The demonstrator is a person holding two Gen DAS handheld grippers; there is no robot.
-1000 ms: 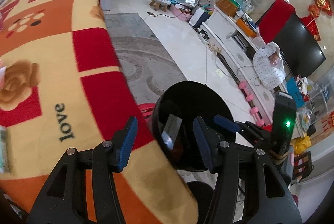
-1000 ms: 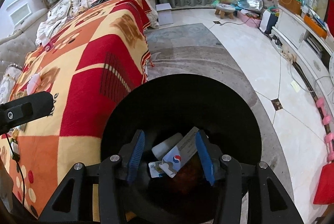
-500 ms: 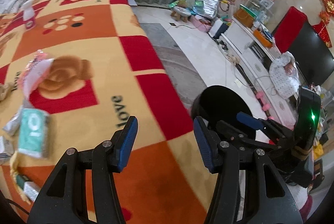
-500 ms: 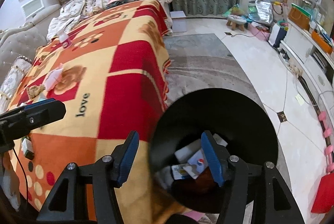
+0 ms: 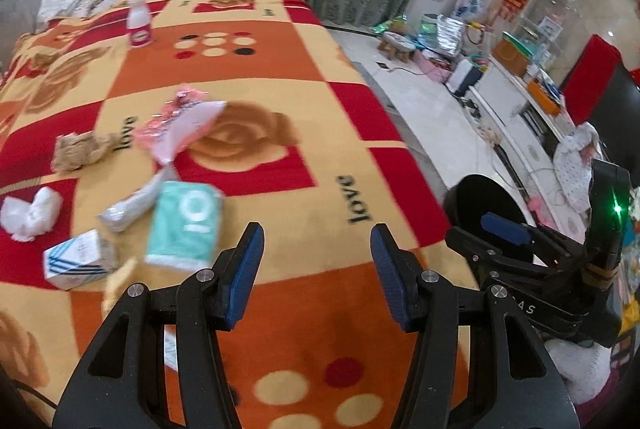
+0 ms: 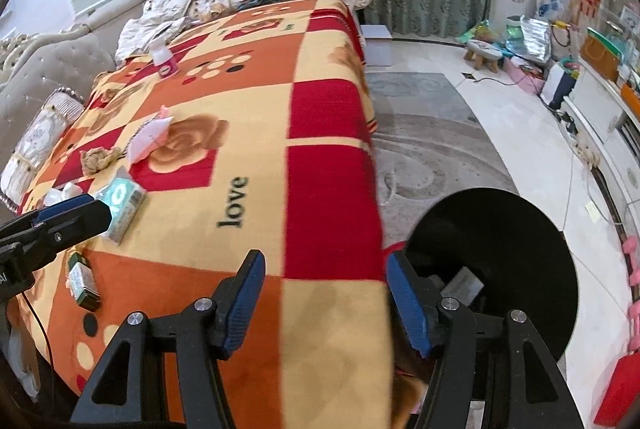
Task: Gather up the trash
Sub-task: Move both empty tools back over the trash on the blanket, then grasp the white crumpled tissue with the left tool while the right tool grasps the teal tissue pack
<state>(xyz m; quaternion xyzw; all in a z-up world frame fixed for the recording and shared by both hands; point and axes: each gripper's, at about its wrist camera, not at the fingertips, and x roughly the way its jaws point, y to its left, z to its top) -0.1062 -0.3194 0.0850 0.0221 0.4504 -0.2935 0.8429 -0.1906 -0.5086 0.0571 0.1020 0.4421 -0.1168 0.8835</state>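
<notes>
Blanket-covered worktop (image 5: 280, 77) ahead of both tools. Left of the left tool (image 5: 316, 265): tissue pack (image 5: 186, 225), small box (image 5: 78, 263), crumpled paper (image 5: 78, 151), wrapper (image 5: 180, 127). Bottle (image 5: 139, 21) at the far end. Bin (image 6: 508, 269) on the floor, right of the right tool (image 6: 324, 303).

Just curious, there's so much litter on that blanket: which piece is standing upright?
The small white bottle with the pink label, far back on the blanket near the pillows. Everything else, such as the teal tissue pack and crumpled brown paper, lies flat.
</notes>
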